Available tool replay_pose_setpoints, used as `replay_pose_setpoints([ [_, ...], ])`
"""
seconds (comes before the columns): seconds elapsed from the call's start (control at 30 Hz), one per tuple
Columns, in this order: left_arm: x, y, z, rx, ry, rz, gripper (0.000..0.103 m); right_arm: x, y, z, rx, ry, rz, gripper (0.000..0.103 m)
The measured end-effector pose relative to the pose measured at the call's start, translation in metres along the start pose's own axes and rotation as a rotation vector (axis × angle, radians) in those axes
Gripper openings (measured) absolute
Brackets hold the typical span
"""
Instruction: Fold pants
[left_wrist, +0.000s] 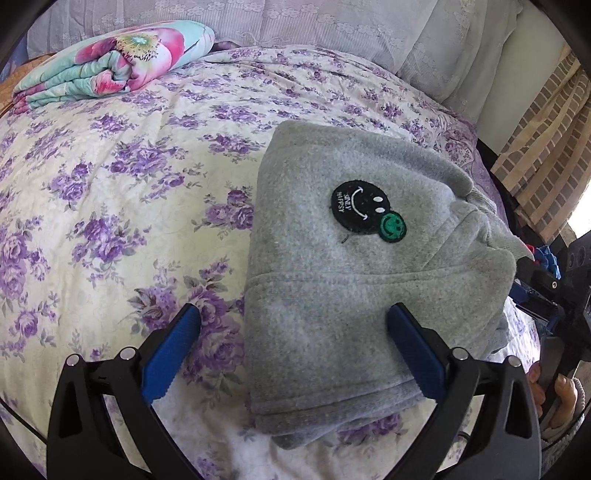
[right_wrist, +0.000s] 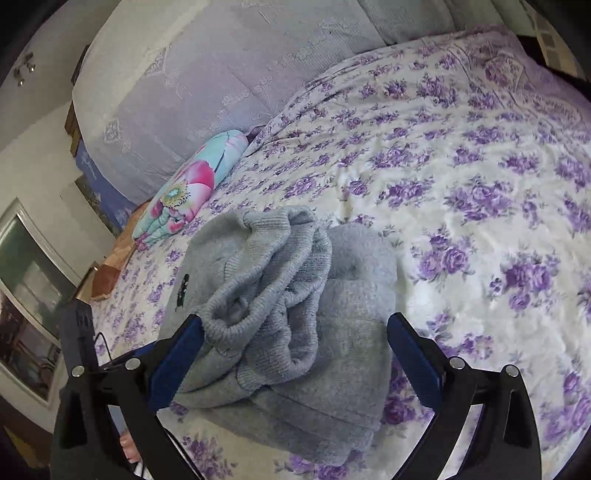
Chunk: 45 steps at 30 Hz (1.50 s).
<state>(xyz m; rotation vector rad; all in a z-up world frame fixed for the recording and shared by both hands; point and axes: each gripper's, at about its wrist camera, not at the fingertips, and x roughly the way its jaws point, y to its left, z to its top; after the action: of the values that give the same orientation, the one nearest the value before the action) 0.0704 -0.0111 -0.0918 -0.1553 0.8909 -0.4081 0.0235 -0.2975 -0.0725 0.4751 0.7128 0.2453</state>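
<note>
Left gripper (left_wrist: 293, 321) spread wide, gripping nothing; folded grey pants (left_wrist: 354, 280) lay on floral bedspread (left_wrist: 110, 184) toward 1 o'clock. Right gripper (right_wrist: 295, 332) spread wide, bunched waistband (right_wrist: 269, 280) between fingers at 12 o'clock.

Fuzzy matt fleece pants (left_wrist: 354, 295) (ribbed knit waistband (right_wrist: 266, 280)) on a smooth printed cotton bedspread (left_wrist: 122, 192).

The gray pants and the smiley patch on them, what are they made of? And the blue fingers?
The gray pants look like soft fleece: fuzzy, matte, with a ribbed knit band. The smiley patch seems embroidered, with stitched white lines on black. The left gripper has blue fingers that look like ridged rubber or plastic; hard to tell which.
</note>
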Motion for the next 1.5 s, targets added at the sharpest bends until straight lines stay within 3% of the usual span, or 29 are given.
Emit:
replay_pose_setpoints([
  [0.27, 0.007, -0.006, 0.001, 0.021, -0.018, -0.006, 0.099, 0.021, -0.006, 0.008, 0.001, 0.016, -0.033, 0.1],
  [0.57, 0.004, -0.013, -0.003, 0.051, -0.04, 0.02, 0.099, 0.02, -0.025, -0.006, 0.083, 0.075, 0.015, 0.1],
  [0.7, 0.005, -0.01, -0.004, 0.037, -0.037, 0.008, 0.099, 0.024, -0.031, -0.01, 0.143, 0.068, 0.063, 0.1],
  [1.1, 0.001, -0.013, -0.006, 0.046, -0.054, 0.027, 0.098, 0.021, -0.024, -0.013, 0.115, 0.002, 0.123, 0.1],
  [1.5, 0.005, -0.013, -0.006, 0.037, -0.04, -0.016, 0.099, 0.024, -0.023, -0.015, 0.102, 0.003, 0.121, 0.1],
])
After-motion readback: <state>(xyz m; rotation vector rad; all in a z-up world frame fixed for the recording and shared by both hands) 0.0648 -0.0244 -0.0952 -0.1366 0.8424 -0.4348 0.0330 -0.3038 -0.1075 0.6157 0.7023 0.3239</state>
